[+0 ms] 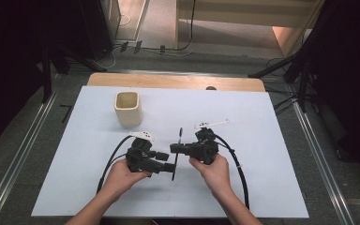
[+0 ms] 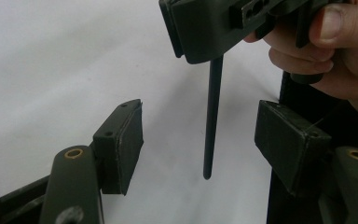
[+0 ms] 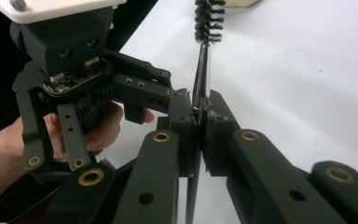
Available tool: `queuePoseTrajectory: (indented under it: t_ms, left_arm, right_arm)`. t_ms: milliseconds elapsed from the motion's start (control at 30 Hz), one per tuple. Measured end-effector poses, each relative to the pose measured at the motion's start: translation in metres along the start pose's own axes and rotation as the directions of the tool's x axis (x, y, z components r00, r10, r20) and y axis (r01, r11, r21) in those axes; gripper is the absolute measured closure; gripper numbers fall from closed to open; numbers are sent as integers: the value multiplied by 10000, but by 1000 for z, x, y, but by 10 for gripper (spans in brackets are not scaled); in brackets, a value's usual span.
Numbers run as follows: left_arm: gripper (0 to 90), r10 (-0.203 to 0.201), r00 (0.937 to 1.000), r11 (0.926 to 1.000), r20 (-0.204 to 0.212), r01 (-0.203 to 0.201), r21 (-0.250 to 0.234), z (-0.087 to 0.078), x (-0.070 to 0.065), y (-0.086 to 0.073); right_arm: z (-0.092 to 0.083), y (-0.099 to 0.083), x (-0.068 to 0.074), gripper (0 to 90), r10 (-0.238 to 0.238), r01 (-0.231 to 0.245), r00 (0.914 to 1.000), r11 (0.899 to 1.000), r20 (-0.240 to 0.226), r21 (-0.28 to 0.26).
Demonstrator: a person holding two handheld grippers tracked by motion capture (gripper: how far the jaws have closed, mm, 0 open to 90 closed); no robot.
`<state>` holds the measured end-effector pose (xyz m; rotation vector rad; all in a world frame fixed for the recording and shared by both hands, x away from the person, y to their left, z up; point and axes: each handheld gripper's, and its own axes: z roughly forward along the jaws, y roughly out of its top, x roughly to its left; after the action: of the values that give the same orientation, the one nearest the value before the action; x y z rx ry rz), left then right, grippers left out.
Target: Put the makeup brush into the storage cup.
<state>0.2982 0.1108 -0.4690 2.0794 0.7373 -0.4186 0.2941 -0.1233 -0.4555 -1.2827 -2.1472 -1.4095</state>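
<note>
The right gripper (image 1: pixel 175 149) was clamped on the thin black bristle-tipped bottle brush (image 1: pixel 177 152), holding it above the white table (image 1: pixel 262 154), its handle end between the spread jaws of the left gripper (image 1: pixel 170 167), untouched.

A slim black bottle brush with dark bristles (image 1: pixel 178 150) lies beside the cream square ceramic cup (image 1: pixel 128 108). Under the cup spreads a plain pale-blue table sheet (image 1: pixel 262 178), edged by tan wood (image 1: pixel 168 80) behind it. Both grippers near the cup are matt black.
</note>
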Motion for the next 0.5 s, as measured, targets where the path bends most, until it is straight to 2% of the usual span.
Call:
queuePoseTrajectory:
  t_ms: [100,167,200,267,300,333,400,433,500]
  left_arm:
    - [330,39,10000,9998,32,-40,174,3,-2,0]
    - [333,-80,9999,9998,66,79,181,4,-3,0]
    - [393,-80,9999,9998,66,79,181,4,-3,0]
    - [404,-100,9999,9999,55,99,99,4,-3,1]
    - [421,-292,9995,9996,135,292,-26,3,-3,1]
    - [498,-292,9995,9996,135,292,-26,3,-3,1]
    - [514,-315,9995,9992,102,317,-236,2,-3,1]
    - [575,-260,9997,9990,24,261,-349,2,-4,1]
    - [599,-246,9997,9990,42,247,-371,1,-4,1]
  right_arm:
    - [2,0,1,857,-46,45,10000,9999,59,90]
    - [3,-1,1,858,-70,69,10000,9999,32,103]
    - [3,-1,1,858,-70,69,10000,9999,32,103]
    - [4,-1,3,857,-76,75,10000,9999,40,96]
    - [4,-1,3,857,-81,81,10000,9999,44,80]
    - [4,-1,3,857,-81,81,10000,9999,44,80]
    - [4,-1,4,857,-40,40,10000,10000,4,56]
    - [4,-1,4,858,-78,78,10000,10000,25,35]
    - [4,-2,4,857,-76,76,10000,10000,7,25]
